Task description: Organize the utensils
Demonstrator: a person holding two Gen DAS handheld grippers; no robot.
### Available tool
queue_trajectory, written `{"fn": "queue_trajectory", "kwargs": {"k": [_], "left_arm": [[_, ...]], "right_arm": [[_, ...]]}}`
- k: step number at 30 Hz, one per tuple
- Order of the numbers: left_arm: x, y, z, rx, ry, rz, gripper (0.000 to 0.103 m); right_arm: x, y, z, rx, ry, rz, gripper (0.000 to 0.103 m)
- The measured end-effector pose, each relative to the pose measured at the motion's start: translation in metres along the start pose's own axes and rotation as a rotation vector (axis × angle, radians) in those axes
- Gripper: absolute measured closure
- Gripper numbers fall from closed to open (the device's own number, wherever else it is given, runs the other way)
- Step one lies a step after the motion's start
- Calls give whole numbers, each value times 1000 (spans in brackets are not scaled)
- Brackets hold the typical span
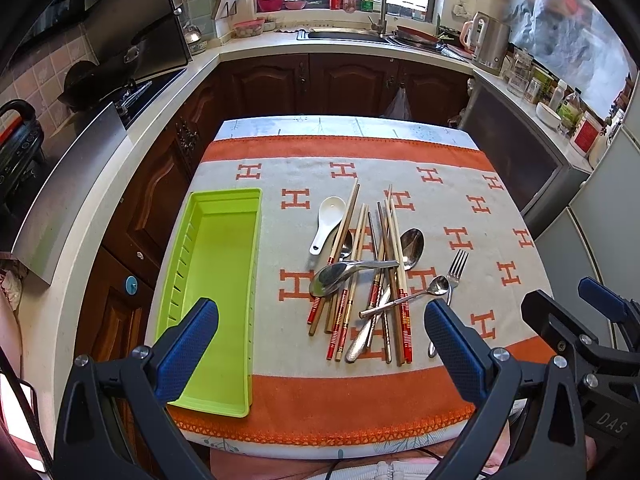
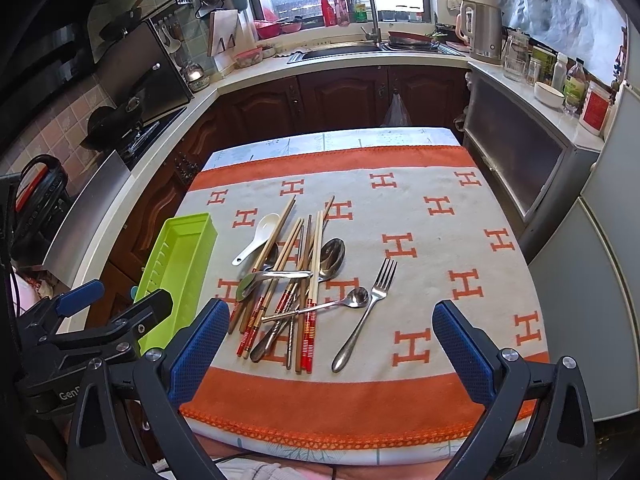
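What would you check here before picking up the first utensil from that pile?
1. Green tray has room: ok, nothing lies in it.
2. Left gripper open, holding nothing: ok.
3. Right gripper open, holding nothing: ok.
4. A piece lying free of the pile: ok, the fork lies apart beside it.
5. Chopsticks untangled: not ok, they cross under the metal spoons.
6. White spoon free: cannot tell, a chopstick runs right along its edge.

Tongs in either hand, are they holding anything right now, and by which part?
Nothing is held. The left tongs and right tongs are both open and empty, above the orange-and-grey patterned cloth, short of the utensil pile.
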State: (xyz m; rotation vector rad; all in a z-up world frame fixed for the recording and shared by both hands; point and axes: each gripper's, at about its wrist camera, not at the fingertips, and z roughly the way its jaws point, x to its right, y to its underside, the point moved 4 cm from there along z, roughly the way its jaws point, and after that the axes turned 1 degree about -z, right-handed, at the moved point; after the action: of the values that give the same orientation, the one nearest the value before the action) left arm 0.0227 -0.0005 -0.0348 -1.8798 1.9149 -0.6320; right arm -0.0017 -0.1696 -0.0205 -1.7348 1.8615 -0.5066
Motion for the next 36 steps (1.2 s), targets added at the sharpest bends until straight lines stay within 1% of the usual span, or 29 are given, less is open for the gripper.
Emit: {"fn": "queue_trajectory", "kwargs": {"k": [25, 29, 36], "left_arm": [[3, 4, -1, -4, 9, 1, 2], [5, 5, -4, -4, 21, -1, 2], [7, 4, -10, 13, 17, 9, 2]], "right_arm": [[3, 3, -4, 9, 7, 8, 0], [6, 4, -8, 24, 7, 10, 0], [9, 6, -17, 35, -3, 21, 0]]}}
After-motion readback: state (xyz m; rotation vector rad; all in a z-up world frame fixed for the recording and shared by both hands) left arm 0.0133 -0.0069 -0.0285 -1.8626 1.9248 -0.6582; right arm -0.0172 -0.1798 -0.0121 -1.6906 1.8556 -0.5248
